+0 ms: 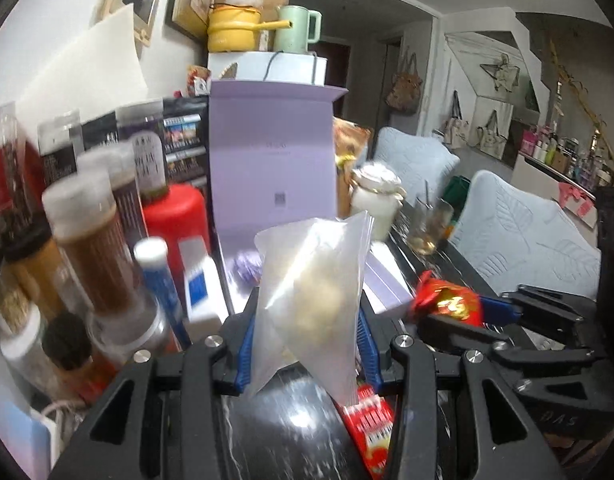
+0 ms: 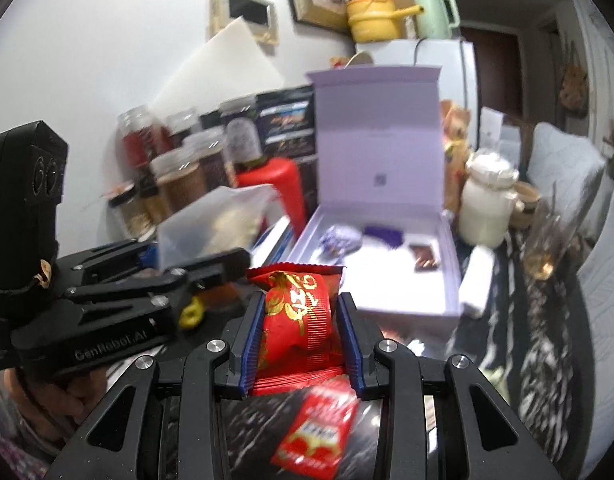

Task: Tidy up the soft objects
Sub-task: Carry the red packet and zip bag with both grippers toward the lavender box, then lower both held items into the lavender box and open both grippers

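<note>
Left gripper (image 1: pixel 305 320) is clamping a clear plastic bag (image 1: pixel 313 276), right gripper (image 2: pixel 301 334) is pinching a red snack packet (image 2: pixel 297 304); both are hovering level near the open lilac box (image 2: pixel 387 240).

The dark marbled worktop (image 2: pixel 547 360) carries a red snack packet (image 2: pixel 315 432) below the jaws, an open lilac box (image 2: pixel 387 264) ahead of them, spice jars (image 1: pixel 91 240) to the left, and a white lidded jar (image 2: pixel 489 204) with a glass (image 2: pixel 547 244) to the right.
</note>
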Demonstrator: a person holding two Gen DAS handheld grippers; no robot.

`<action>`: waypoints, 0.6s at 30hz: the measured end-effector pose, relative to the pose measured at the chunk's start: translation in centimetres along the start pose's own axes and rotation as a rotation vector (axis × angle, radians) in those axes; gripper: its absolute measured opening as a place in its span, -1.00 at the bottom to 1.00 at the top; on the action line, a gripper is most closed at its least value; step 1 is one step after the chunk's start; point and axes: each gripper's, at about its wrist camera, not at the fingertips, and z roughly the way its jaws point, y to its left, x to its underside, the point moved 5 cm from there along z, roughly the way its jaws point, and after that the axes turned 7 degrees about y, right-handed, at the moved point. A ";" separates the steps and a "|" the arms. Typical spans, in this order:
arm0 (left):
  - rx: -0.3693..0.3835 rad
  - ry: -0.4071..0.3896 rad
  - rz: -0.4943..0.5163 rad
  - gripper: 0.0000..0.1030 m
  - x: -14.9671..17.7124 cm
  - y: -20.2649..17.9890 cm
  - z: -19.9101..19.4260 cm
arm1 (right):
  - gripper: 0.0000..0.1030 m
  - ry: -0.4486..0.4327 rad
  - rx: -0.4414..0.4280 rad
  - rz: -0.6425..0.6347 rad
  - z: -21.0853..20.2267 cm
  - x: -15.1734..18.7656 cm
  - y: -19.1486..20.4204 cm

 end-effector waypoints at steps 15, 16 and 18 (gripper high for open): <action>-0.034 -0.045 0.014 -0.18 -6.0 0.2 4.3 | -0.32 -0.061 0.086 0.007 1.0 -5.6 -5.6; -0.030 -0.046 0.016 -0.18 -6.4 0.1 4.7 | -0.32 -0.066 0.089 0.012 1.2 -5.9 -5.9; -0.021 -0.052 0.017 -0.18 -7.2 0.0 5.5 | -0.32 -0.078 0.095 0.022 1.4 -6.6 -6.6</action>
